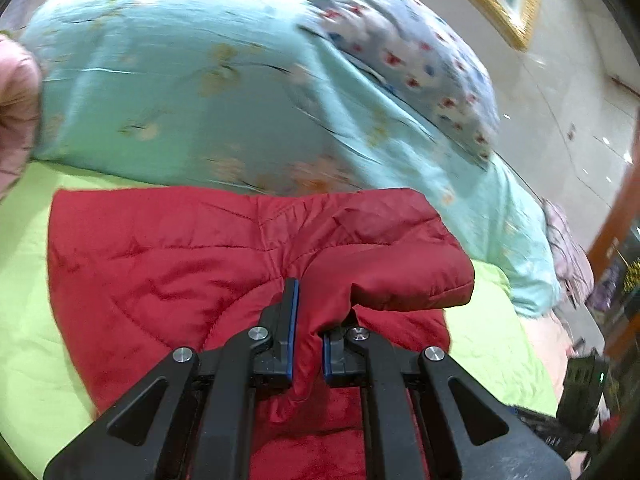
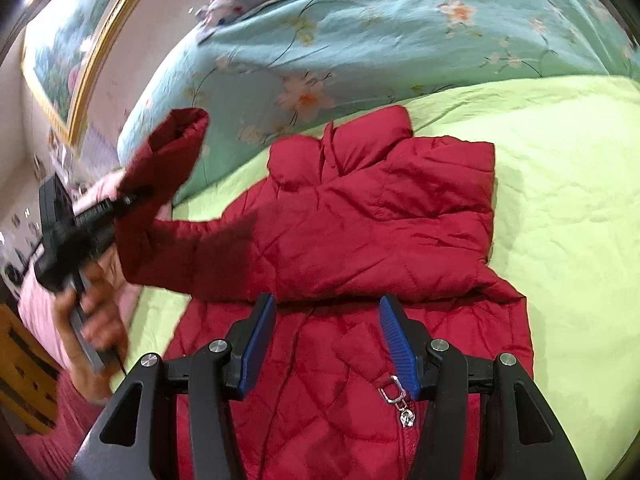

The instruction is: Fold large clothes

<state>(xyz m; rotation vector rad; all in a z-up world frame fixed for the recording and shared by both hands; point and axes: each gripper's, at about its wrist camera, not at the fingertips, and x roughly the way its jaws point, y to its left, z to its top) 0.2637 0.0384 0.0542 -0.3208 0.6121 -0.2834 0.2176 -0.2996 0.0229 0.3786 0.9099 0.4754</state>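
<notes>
A red quilted jacket [image 2: 360,220] lies on the lime green sheet [image 2: 560,200], collar toward the teal quilt. My left gripper [image 1: 310,320] is shut on the jacket's sleeve [image 1: 384,272], and the cuff end folds over just beyond the fingers. In the right wrist view that left gripper [image 2: 132,200] holds the sleeve [image 2: 168,152] raised off the bed at the left, with a hand around its handle. My right gripper [image 2: 326,308] hovers open over the jacket's lower front, with nothing pinched between its blue pads. A metal zipper pull [image 2: 400,400] lies by the right finger.
A bunched teal floral quilt [image 1: 180,80] fills the far side of the bed, with a blue-and-red patterned pillow [image 1: 408,56] on it. A gold-framed picture [image 2: 68,52] hangs on the wall. Wooden furniture [image 2: 24,372] stands beside the bed. Green sheet shows right of the jacket.
</notes>
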